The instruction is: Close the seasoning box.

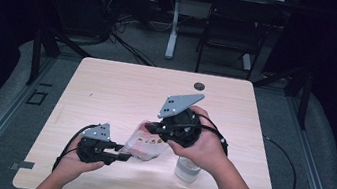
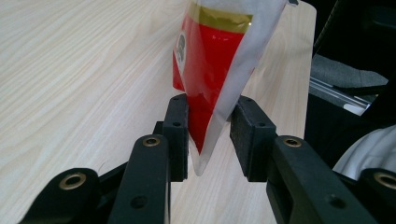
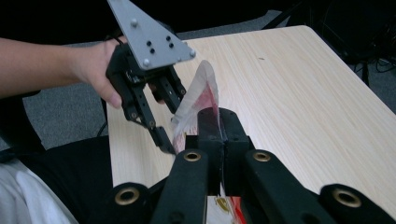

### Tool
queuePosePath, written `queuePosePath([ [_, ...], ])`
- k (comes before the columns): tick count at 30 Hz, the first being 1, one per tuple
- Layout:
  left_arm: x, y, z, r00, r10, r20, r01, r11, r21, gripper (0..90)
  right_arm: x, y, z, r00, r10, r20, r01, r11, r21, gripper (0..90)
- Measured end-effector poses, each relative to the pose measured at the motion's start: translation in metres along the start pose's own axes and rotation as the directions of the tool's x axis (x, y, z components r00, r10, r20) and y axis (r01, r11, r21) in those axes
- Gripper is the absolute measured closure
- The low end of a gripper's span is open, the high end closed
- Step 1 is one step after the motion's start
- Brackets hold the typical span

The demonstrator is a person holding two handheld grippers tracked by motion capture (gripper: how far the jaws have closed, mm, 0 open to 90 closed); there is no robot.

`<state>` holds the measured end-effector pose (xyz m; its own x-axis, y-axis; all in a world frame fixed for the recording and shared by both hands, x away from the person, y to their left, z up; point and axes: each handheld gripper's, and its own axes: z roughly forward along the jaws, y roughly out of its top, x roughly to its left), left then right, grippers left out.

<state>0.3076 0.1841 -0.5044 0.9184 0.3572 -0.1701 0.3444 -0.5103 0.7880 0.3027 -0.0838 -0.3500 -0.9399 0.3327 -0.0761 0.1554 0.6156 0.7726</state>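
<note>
Pouch (image 1: 148, 144) with red print hangs above the table (image 1: 106, 90), held up between your 2 grippers. Your right gripper (image 3: 218, 122) has its jaws clamped tight on 1 end of the pouch, film pinched flat between the pads. Your left gripper (image 2: 210, 135) sits at the opposite corner, jaws half apart with the pouch corner between them; 1 pad touches the film, the other stands just off it, no grip there. Clear jar (image 1: 187, 169) stands on the table under your right forearm, near the front edge.
</note>
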Motion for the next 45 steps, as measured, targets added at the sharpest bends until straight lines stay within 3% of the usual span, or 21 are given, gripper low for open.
queuePosePath([
  [9,-0.001,-0.003,0.000,0.9999,-0.014,-0.003,0.015,0.9990,0.043,71.4,-0.004,-0.021,0.001,0.9993,0.037,0.000,-0.037,0.999,-0.010,89.4],
  [18,-0.004,-0.005,-0.001,0.9997,-0.022,-0.001,0.022,0.9975,0.066,72.2,-0.002,-0.044,0.001,0.9976,0.069,0.011,-0.068,0.996,-0.064,89.3],
  [28,-0.009,-0.005,-0.003,0.9993,-0.032,-0.021,0.034,0.9929,0.114,73.2,-0.007,-0.069,0.006,0.9922,0.122,-0.026,-0.124,0.984,-0.127,89.1],
  [35,-0.010,0.003,-0.016,0.9991,-0.029,-0.030,0.033,0.9926,0.117,74.4,-0.011,-0.081,0.004,0.9892,0.140,-0.042,-0.145,0.975,-0.166,89.1],
  [45,-0.008,0.021,-0.024,0.9995,-0.014,-0.029,0.018,0.9872,0.158,75.5,-0.014,-0.092,-0.002,0.9861,0.159,-0.048,-0.165,0.967,-0.193,89.2],
])
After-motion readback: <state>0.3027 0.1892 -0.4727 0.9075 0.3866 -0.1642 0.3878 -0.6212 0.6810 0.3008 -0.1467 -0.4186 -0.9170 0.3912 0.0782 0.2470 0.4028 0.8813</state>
